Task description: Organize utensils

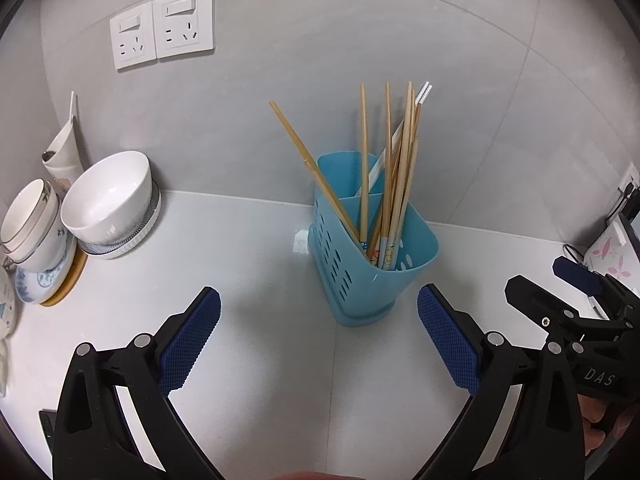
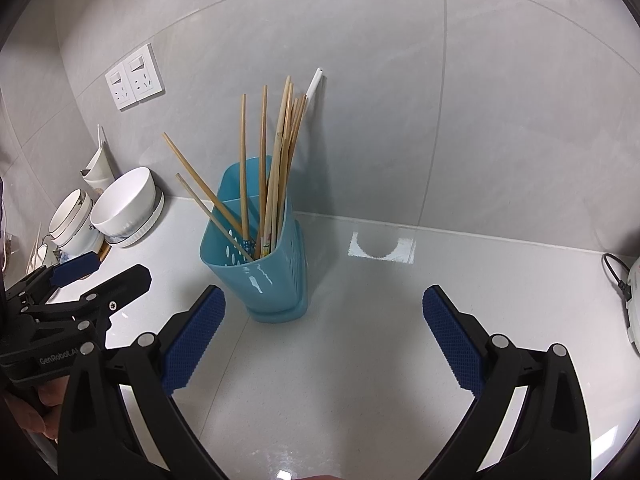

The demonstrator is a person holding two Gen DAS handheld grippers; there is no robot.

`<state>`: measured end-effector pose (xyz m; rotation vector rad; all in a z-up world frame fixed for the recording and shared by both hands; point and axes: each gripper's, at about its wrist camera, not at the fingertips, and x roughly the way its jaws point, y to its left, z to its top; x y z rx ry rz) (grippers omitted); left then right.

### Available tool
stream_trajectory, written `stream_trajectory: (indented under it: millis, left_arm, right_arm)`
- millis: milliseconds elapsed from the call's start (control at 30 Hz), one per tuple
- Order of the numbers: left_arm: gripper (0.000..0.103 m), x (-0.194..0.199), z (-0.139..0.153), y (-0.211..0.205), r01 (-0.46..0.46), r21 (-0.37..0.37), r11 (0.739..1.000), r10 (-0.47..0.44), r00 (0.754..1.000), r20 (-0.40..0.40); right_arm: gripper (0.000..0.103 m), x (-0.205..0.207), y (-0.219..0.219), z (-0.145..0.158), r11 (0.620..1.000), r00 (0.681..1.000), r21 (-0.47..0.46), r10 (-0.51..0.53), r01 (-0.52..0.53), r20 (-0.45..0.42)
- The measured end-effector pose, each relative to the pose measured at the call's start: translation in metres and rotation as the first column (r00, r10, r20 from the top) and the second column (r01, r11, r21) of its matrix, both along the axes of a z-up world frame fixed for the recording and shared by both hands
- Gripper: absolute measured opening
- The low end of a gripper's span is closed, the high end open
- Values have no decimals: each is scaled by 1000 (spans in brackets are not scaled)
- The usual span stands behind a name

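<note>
A blue perforated utensil holder [image 1: 372, 264] stands upright on the white counter near the back wall, holding several wooden chopsticks [image 1: 386, 168] that lean out of its compartments. It also shows in the right wrist view [image 2: 264, 268] with the chopsticks [image 2: 272, 168]. My left gripper [image 1: 320, 340] is open and empty, just in front of the holder. My right gripper [image 2: 324, 340] is open and empty, in front and to the right of the holder. Each gripper shows at the edge of the other's view: right [image 1: 560, 292], left [image 2: 104, 276].
Stacked white bowls [image 1: 108, 200] and plates [image 1: 48, 280] sit at the left against the wall, also in the right wrist view [image 2: 124, 204]. Two wall sockets [image 1: 164, 28] are above them. A white device with a cable [image 2: 632, 300] lies at the far right.
</note>
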<state>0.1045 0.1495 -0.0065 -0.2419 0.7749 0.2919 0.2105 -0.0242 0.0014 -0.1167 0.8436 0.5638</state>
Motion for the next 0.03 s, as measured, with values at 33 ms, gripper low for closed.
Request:
stream_trajectory:
  millis: [33]
  left_arm:
    - [97, 0, 0, 0, 0, 1, 1000, 0, 1000, -2]
  right_arm:
    - [95, 0, 0, 0, 1000, 1000, 0, 0, 0, 0]
